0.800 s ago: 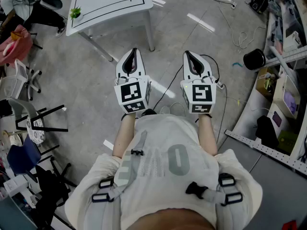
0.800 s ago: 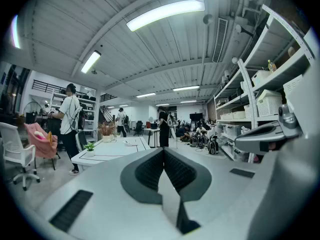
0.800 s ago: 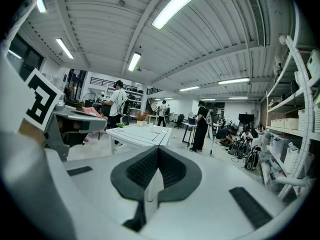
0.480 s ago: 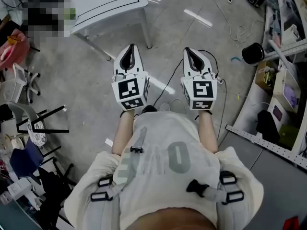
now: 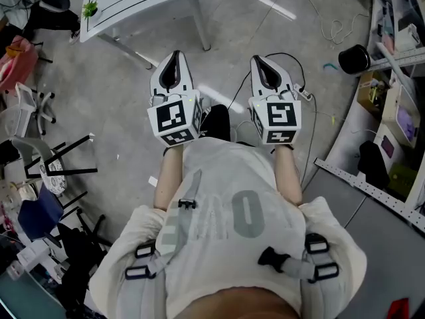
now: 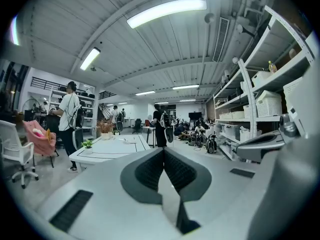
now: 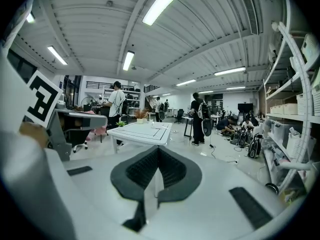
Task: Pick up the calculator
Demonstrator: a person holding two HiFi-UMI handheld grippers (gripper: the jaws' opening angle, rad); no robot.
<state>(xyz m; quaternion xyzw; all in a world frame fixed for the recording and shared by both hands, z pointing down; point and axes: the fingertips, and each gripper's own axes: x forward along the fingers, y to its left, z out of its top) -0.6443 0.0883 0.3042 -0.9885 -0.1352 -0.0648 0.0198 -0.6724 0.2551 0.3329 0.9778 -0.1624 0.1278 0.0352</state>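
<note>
Well, head view: left gripper (image 5: 175, 57) and right gripper (image 5: 259, 61) side by side before person's chest (image 5: 232, 198), above grey floor (image 5: 119, 105), both aimed toward white table (image 5: 133, 5). Small green plant (image 5: 89, 8) stands at table corner.

Left gripper view: left gripper (image 6: 163, 150) jaws pressed together, nothing between. Table ahead at left, shelving rack (image 6: 250, 104) at right.

Right gripper view: right gripper (image 7: 158, 148) jaws also closed tight, empty. Table straight ahead.

Place of calculator: cannot make out in any view; small items (image 6: 124, 140) on table top too tiny to tell.
</note>
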